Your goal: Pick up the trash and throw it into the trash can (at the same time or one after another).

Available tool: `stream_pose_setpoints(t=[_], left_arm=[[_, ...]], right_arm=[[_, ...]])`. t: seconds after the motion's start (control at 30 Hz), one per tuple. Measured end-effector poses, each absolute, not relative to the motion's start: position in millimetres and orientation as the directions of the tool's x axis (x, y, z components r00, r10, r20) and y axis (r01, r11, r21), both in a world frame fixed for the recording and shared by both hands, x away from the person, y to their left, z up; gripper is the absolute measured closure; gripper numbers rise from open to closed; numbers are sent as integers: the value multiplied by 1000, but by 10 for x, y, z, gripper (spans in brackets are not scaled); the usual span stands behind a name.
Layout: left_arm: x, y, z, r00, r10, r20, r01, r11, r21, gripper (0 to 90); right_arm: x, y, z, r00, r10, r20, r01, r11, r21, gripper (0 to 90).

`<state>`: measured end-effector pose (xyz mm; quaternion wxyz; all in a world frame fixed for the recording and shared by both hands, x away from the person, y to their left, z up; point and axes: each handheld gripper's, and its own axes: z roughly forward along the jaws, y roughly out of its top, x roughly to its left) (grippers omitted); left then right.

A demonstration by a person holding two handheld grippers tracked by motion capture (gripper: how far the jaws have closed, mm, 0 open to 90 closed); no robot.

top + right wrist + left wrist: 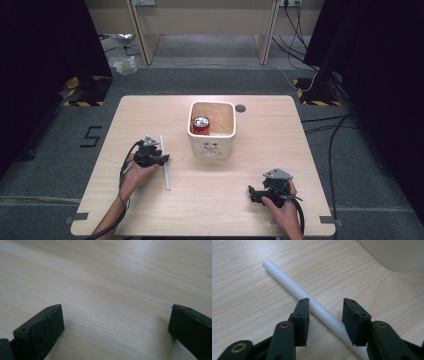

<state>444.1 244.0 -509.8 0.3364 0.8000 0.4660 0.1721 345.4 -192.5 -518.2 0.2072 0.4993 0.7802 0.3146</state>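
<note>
A long white tube (164, 162) (294, 287) lies on the wooden table (225, 205), left of a cream square tub (212, 147). A red drinks can (201, 124) stands upright inside that tub. My left gripper (161, 159) (325, 301) is low over the tube. Its jaws straddle the tube, which runs slantwise between them with a gap still showing on each side. My right gripper (252, 192) (116, 307) rests near the table's front right, open wide over bare wood with nothing between its fingers.
A corner of the tub (392, 252) rises just beyond the left gripper. A dark round hole (240, 108) sits in the tabletop behind the tub. Black curtains, cables and grey floor surround the table.
</note>
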Motion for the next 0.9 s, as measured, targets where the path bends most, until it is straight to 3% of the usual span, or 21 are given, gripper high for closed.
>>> stream_pose_setpoints(t=[0.23,0.33,0.47,0.63,0.9], left_arm=[[4428,2458,-5074,534,845,-22,626,-377,682,730],[4433,2467,-5066,532,847,-22,633,-380,675,726],[4425,2459,-5062,527,850,-26,640,-377,669,653],[4440,2458,-5050,543,839,-31,642,-391,660,730],[4456,2457,-5028,568,823,-24,640,-423,642,780]], right_arm=[[3453,-1926,-5181,-416,909,-10,649,305,697,5],[3454,-1925,-5182,-415,910,-9,649,303,698,5],[3454,-1926,-5181,-416,909,-9,649,304,697,5],[3454,-1925,-5182,-415,910,-9,649,303,698,4],[3454,-1925,-5182,-416,909,-8,649,303,698,4]])
